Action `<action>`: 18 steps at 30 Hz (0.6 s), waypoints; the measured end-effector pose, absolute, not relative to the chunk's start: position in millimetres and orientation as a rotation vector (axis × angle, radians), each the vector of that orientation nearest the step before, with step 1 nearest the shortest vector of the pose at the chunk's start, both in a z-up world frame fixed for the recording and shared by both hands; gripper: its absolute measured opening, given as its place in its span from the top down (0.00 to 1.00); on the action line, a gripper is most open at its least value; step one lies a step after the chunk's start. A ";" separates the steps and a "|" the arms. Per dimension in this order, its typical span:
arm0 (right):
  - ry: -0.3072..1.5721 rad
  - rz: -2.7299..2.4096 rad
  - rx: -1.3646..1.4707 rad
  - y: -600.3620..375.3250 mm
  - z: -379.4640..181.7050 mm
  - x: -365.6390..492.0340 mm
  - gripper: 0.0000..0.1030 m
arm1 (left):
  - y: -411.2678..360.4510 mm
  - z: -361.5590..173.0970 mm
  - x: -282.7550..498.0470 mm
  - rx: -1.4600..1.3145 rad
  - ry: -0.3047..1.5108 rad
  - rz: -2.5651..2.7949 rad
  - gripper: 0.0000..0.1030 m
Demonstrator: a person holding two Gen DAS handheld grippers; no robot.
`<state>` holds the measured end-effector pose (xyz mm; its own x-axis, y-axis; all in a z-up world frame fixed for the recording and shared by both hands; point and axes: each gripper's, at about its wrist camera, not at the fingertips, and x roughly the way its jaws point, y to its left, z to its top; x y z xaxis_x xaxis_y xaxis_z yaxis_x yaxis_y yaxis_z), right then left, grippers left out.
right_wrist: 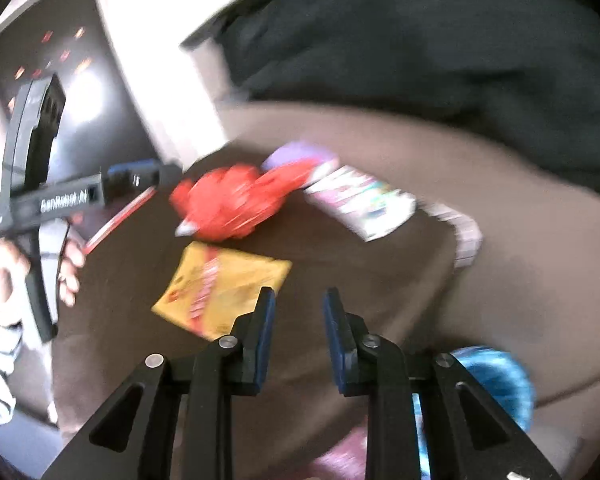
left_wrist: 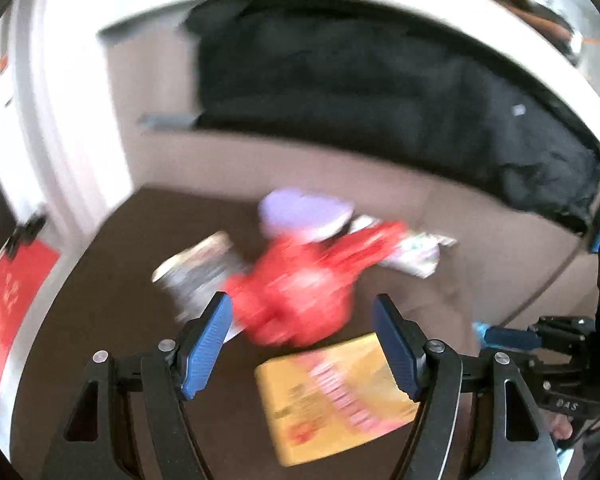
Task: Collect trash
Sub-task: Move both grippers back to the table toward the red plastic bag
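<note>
Blurred trash lies on a dark brown surface [left_wrist: 112, 280]: a crumpled red wrapper [left_wrist: 296, 292], a yellow packet [left_wrist: 336, 396], a purple item [left_wrist: 300, 212], a silvery wrapper [left_wrist: 196, 268] and a colourful wrapper [left_wrist: 416, 256]. My left gripper [left_wrist: 302, 312] hangs open above them, framing the red wrapper and the yellow packet without touching either. My right gripper [right_wrist: 299, 300] is open a little, with only brown surface between its fingers. The yellow packet [right_wrist: 220, 284] is just left of it. The red wrapper [right_wrist: 232, 204] and colourful wrapper [right_wrist: 360, 200] lie beyond.
A black cloth [left_wrist: 380, 80] lies behind the trash, with a white frame [left_wrist: 60, 120] on the left. A hand [right_wrist: 68, 264] holds the left gripper [right_wrist: 160, 174] at the left edge. A blue object [right_wrist: 496, 384] sits low right. A red clipped sheet [left_wrist: 12, 292] hangs left.
</note>
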<state>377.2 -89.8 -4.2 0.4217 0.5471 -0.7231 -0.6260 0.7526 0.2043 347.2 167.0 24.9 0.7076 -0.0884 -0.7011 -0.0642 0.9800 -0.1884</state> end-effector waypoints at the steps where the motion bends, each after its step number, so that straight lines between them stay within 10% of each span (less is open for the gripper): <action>1: 0.884 0.747 -0.122 -75.1 -11.8 376.7 0.77 | 171.8 17.1 344.7 -0.211 0.802 -0.016 0.30; 18: 1.072 0.776 0.120 -53.5 -72.6 391.4 0.75 | 193.5 -50.8 291.1 -0.097 0.875 -0.029 0.30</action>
<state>391.4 -53.5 -72.6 0.2456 0.6225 -0.7431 -0.5115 0.7344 0.4462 291.1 193.5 -50.8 0.6407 -0.0653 -0.7650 -0.0145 0.9952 -0.0971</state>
